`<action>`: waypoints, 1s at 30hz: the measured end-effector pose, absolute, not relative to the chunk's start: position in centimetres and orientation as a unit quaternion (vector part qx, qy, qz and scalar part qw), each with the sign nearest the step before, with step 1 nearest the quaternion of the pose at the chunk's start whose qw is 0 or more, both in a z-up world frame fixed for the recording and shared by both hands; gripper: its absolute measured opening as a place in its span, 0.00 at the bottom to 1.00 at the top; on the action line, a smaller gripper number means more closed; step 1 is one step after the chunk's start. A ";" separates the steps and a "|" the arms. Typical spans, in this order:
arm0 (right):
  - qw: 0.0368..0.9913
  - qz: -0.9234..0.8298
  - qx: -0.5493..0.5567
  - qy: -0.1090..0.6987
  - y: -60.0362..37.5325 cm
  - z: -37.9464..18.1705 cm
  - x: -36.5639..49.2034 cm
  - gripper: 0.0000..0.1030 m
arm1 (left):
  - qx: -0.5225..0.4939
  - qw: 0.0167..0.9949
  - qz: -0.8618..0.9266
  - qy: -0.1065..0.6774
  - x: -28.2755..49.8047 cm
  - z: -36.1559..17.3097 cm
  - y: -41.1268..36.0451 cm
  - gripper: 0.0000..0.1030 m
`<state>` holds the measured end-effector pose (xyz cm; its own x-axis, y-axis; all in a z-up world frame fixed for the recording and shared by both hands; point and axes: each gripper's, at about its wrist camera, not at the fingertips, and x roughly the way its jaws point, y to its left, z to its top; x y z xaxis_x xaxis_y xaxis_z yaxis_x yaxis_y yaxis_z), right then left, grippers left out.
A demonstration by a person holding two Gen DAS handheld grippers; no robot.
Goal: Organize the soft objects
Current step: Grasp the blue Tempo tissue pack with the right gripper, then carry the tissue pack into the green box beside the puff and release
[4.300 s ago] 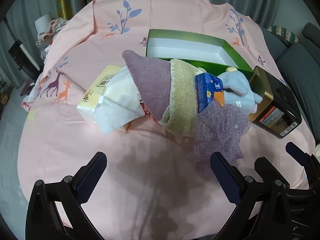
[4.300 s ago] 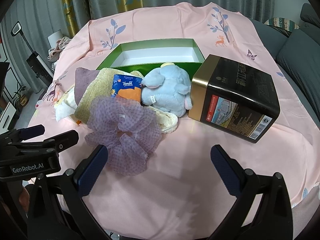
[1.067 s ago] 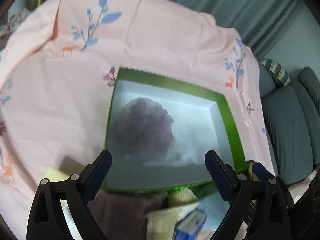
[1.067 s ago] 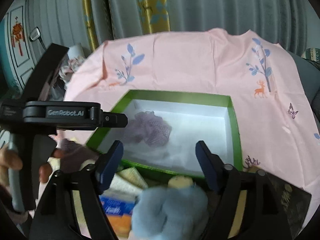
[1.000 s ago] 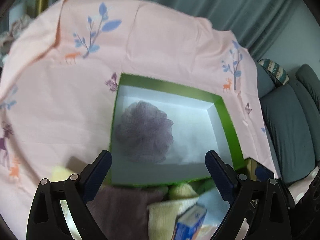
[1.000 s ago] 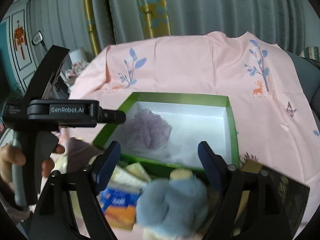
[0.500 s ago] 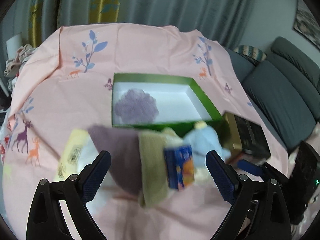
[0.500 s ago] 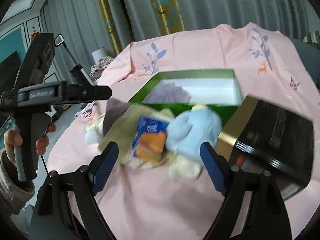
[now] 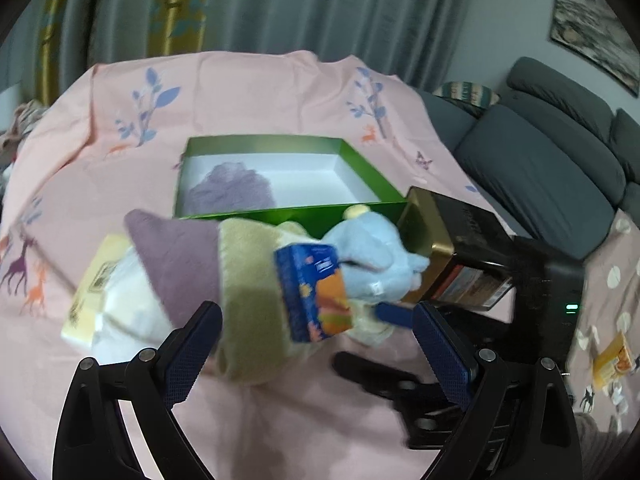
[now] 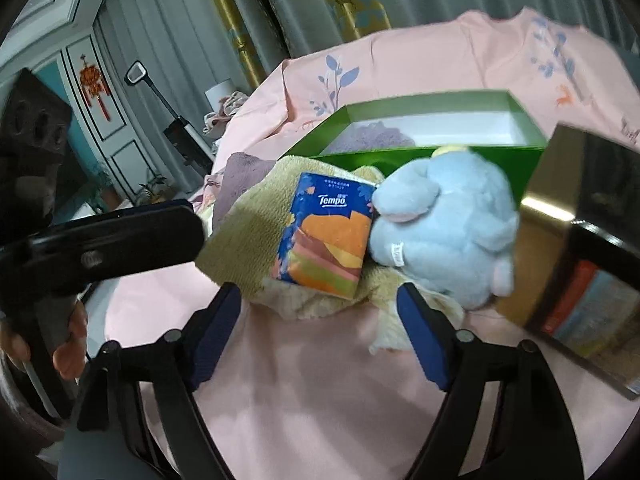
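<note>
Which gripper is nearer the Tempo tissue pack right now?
Right. The right gripper has its open jaws just below the Tempo tissue pack; the left gripper sits farther back, jaws open too.

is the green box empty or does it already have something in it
Not empty. The purple mesh scrunchie lies inside the open green box, at its left end; the rest of the white floor is bare.

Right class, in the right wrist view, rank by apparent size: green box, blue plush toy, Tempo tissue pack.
1. Green box, widest across the frame though partly hidden.
2. Blue plush toy, close to it in area; nearer the camera, so the top two are uncertain.
3. Tempo tissue pack, clearly smallest.
</note>
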<state>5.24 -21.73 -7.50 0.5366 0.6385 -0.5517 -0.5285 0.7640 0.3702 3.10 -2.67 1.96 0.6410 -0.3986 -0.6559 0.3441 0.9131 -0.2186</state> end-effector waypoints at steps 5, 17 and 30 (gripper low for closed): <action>0.861 0.342 0.092 0.366 -21.5 -8.8 6.1 0.65 | -0.012 0.902 -0.212 0.377 4.9 1.2 -3.9 0.87; 0.843 0.360 0.145 0.373 -22.1 -9.3 6.8 0.59 | -0.008 0.889 -0.214 0.405 7.6 -0.8 -5.2 0.55; 0.861 0.362 0.106 0.341 -21.3 -8.0 5.2 0.26 | -0.056 0.889 -0.193 0.411 7.4 -1.2 -2.9 0.39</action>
<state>5.19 -21.27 -7.96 0.5051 0.6957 -0.5108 -0.5503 0.7155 0.4304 7.36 -2.91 -1.19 0.5866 -0.3901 -0.7098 0.2976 0.9189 -0.2591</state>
